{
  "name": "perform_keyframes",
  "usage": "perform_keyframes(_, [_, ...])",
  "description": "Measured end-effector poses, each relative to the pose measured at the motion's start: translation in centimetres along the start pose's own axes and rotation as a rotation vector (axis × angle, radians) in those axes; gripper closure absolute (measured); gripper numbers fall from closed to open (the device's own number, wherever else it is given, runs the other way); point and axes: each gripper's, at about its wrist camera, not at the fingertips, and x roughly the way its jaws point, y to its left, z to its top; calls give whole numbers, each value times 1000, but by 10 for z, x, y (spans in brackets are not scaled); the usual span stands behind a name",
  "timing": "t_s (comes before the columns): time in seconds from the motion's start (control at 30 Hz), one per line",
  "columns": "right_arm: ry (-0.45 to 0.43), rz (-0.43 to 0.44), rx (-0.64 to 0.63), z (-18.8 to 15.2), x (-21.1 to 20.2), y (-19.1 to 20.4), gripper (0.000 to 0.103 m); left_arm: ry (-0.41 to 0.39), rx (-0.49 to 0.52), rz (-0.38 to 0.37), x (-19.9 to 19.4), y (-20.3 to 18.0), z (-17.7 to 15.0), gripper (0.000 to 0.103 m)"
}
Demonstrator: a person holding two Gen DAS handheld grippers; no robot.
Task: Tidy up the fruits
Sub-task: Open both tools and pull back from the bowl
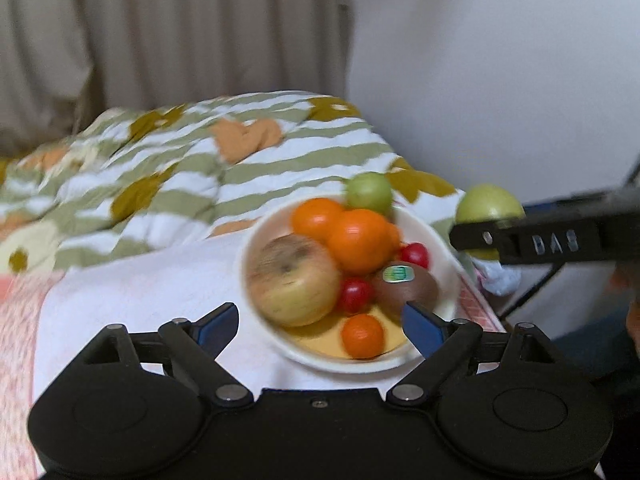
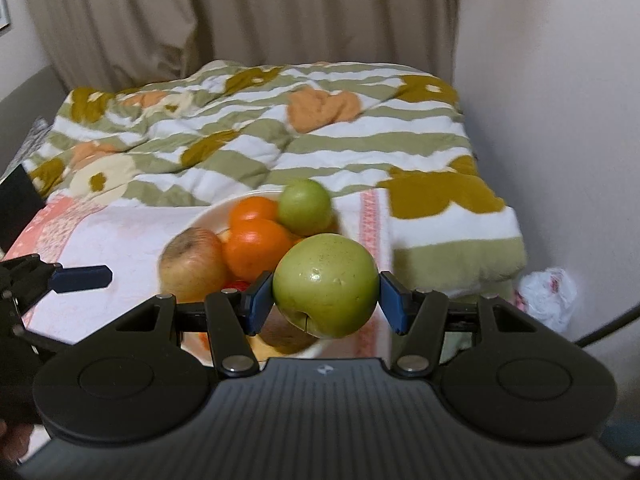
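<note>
A white bowl (image 1: 256,240) sits on a white cloth and holds a yellow-brown apple (image 1: 294,280), oranges (image 1: 358,240), a small orange (image 1: 362,336), a kiwi with a sticker (image 1: 404,288), red cherry-like fruits (image 1: 354,294) and a small green apple (image 1: 368,192). My left gripper (image 1: 320,324) is open and empty, just in front of the bowl. My right gripper (image 2: 326,300) is shut on a large green apple (image 2: 326,284) and holds it above the bowl's near right side; it also shows at the right of the left wrist view (image 1: 490,204).
A striped green and white blanket (image 2: 256,140) lies behind the bowl. Beige curtains (image 2: 240,12) hang at the back and a white wall (image 1: 500,60) is to the right. A white plastic bag (image 2: 548,296) lies low at the right.
</note>
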Motion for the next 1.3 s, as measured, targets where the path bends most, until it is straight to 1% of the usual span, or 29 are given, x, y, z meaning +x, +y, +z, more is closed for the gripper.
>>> perform_keyframes(0.17, [14, 58, -61, 0, 13, 30, 32, -4, -88, 63, -14, 30, -7, 10])
perform_keyframes(0.3, [26, 82, -123, -4, 29, 52, 32, -2, -135, 106, -25, 48, -17, 10])
perform_keyframes(0.5, [32, 82, -165, -15, 47, 69, 31, 0, -170, 149, -36, 62, -30, 10])
perform_keyframes(0.67, [32, 64, -177, -23, 53, 70, 31, -6, -189, 174, -45, 65, -39, 10])
perform_keyframes(0.7, [19, 66, -184, -26, 53, 69, 29, -10, -194, 180, -47, 65, -41, 10])
perform_keyframes(0.77, [-6, 67, -202, -28, 50, 69, 14, -16, -207, 189, -52, 65, -43, 10])
perform_keyframes(0.83, [-21, 39, -217, -29, 48, 69, 7, -15, -221, 201, -58, 63, -45, 10])
perform_keyframes(0.93, [-22, 53, -206, -28, 43, 66, 6, -20, -242, 219, -72, 59, -47, 10])
perform_keyframes(1.07, [-18, 65, -193, -29, 30, 65, 6, -37, -264, 220, -90, 57, -50, 10])
perform_keyframes(1.17, [-28, 58, -193, -29, 11, 72, 6, -61, -264, 221, -108, 59, -52, 10])
perform_keyframes(1.3, [-52, 45, -179, -28, -25, 85, 6, -95, -273, 213, -138, 69, -54, 10])
